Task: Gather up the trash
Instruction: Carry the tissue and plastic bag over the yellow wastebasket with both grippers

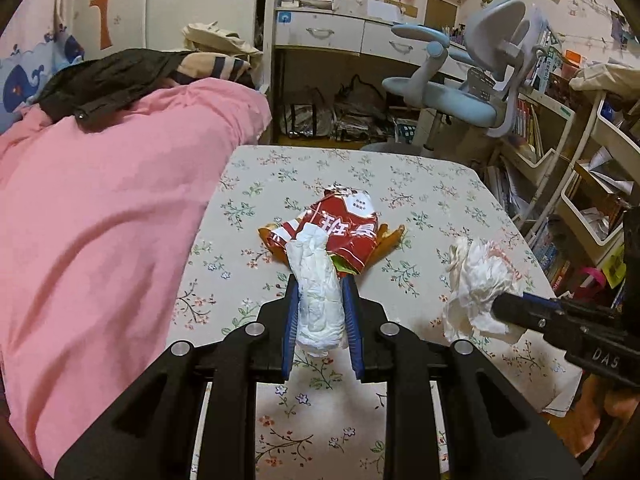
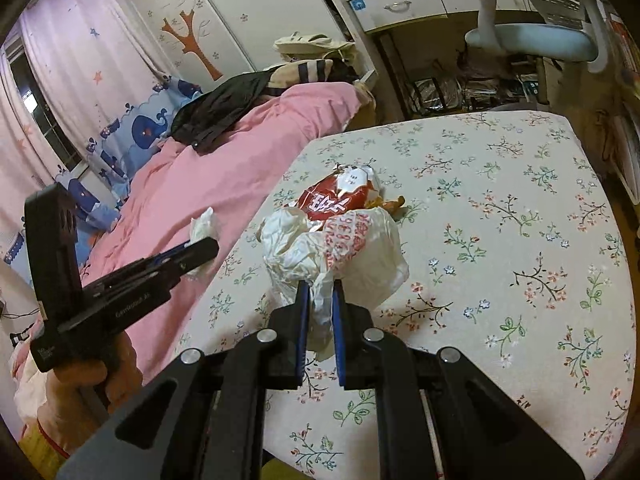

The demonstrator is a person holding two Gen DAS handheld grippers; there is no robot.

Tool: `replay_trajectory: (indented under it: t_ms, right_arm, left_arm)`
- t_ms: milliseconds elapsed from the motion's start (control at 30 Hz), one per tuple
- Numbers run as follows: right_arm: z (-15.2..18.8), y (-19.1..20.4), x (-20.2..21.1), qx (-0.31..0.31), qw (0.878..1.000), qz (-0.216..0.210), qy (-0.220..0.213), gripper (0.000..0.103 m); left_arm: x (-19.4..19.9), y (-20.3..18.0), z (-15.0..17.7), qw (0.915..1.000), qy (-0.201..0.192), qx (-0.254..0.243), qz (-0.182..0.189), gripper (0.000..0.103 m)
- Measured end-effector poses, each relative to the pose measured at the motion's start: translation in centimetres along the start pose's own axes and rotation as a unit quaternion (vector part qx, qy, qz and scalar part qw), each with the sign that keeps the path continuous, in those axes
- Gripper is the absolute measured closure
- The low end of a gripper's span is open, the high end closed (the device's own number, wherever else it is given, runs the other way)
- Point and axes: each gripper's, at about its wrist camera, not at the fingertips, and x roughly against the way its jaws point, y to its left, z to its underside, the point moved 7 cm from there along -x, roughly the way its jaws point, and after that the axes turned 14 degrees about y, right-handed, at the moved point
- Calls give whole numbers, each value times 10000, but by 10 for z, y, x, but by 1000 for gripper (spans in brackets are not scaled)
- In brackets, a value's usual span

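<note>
My left gripper (image 1: pixel 320 284) is shut on a crumpled white tissue (image 1: pixel 318 292) and holds it above the floral table (image 1: pixel 432 184). My right gripper (image 2: pixel 319 286) is shut on a white plastic bag (image 2: pixel 360 252) with red print, held over the table; the bag also shows in the left wrist view (image 1: pixel 478 284) at the right. A crumpled red snack wrapper (image 1: pixel 344 232) lies on the table just beyond both grippers; it also shows in the right wrist view (image 2: pixel 340 196). The left gripper (image 2: pixel 200 250) with its tissue (image 2: pixel 204 224) shows at the left of the right wrist view.
A bed with a pink duvet (image 1: pixel 100 208) and dark clothes (image 1: pixel 104 80) adjoins the table's left edge. A blue desk chair (image 1: pixel 464 92) and a desk with drawers (image 1: pixel 340 36) stand behind the table. Bookshelves (image 1: pixel 568 168) line the right side.
</note>
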Motion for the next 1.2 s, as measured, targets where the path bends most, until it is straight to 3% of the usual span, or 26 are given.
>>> replay_trajectory:
  t_ms: [367, 667, 833, 1200]
  right_arm:
    - [1, 5, -2, 30, 10000, -32, -39, 91]
    - [13, 26, 20, 192, 9994, 20, -287, 91]
    - [36, 30, 30, 101, 9993, -30, -371, 90]
    - [95, 40, 32, 71, 9999, -41, -87, 89]
  left_arm:
    - [11, 0, -4, 9995, -250, -72, -174, 83]
    - [43, -9, 15, 9979, -577, -179, -246, 83]
    - [56, -11, 37, 9978, -621, -73, -223, 83]
    - [78, -22, 90, 9978, -562, -123, -326, 83]
